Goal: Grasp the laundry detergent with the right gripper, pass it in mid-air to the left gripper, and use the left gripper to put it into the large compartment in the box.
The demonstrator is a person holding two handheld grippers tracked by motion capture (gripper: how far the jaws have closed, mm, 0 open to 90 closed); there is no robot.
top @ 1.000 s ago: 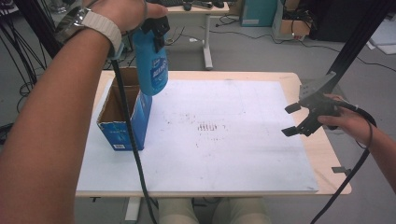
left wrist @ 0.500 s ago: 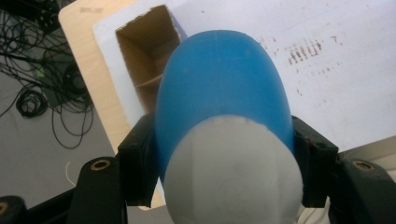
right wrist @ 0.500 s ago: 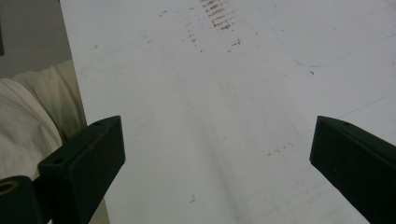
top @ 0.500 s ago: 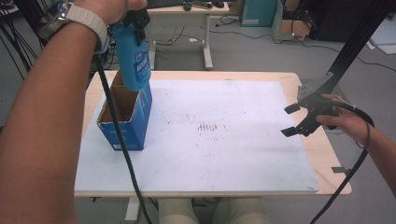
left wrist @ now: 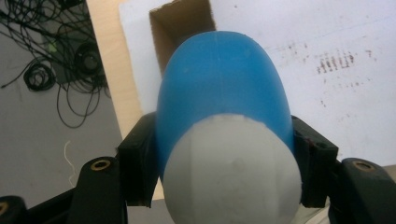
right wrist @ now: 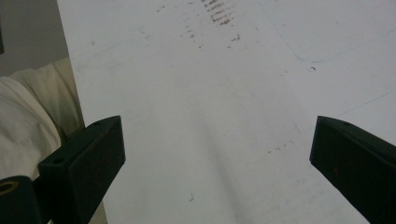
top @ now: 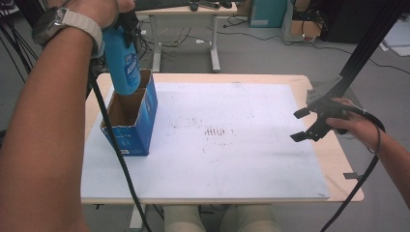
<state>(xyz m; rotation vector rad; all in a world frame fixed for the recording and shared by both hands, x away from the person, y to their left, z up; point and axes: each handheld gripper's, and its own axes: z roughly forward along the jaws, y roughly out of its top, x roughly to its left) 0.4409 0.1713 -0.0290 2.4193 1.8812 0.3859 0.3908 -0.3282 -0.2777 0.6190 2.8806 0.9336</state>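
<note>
A blue bottle (top: 124, 65) with a pale cap (left wrist: 233, 177) hangs upright over the open top of a blue cardboard box (top: 138, 126). Its lower end is just above the box's far rim. My left gripper (top: 126, 21) is shut on the bottle near its cap end, one jaw on each side, also seen in the left gripper view (left wrist: 219, 158). There the box's brown inside (left wrist: 182, 23) shows beyond the bottle (left wrist: 219, 84). My right gripper (top: 302, 125) hovers open over the white board's right edge. Nothing is between its jaws (right wrist: 217, 154).
A white board (top: 217, 159) with dark scuff marks (top: 215, 131) covers most of the wooden table (top: 341, 162). The box stands at its left side. A desk's legs (top: 212, 43), cables and boxes are on the floor behind. The person's lap (top: 217, 220) is at the near edge.
My left gripper has carried the blue bottle leftward, from beside the box's right wall to over its opening. The right gripper has stayed where it was.
</note>
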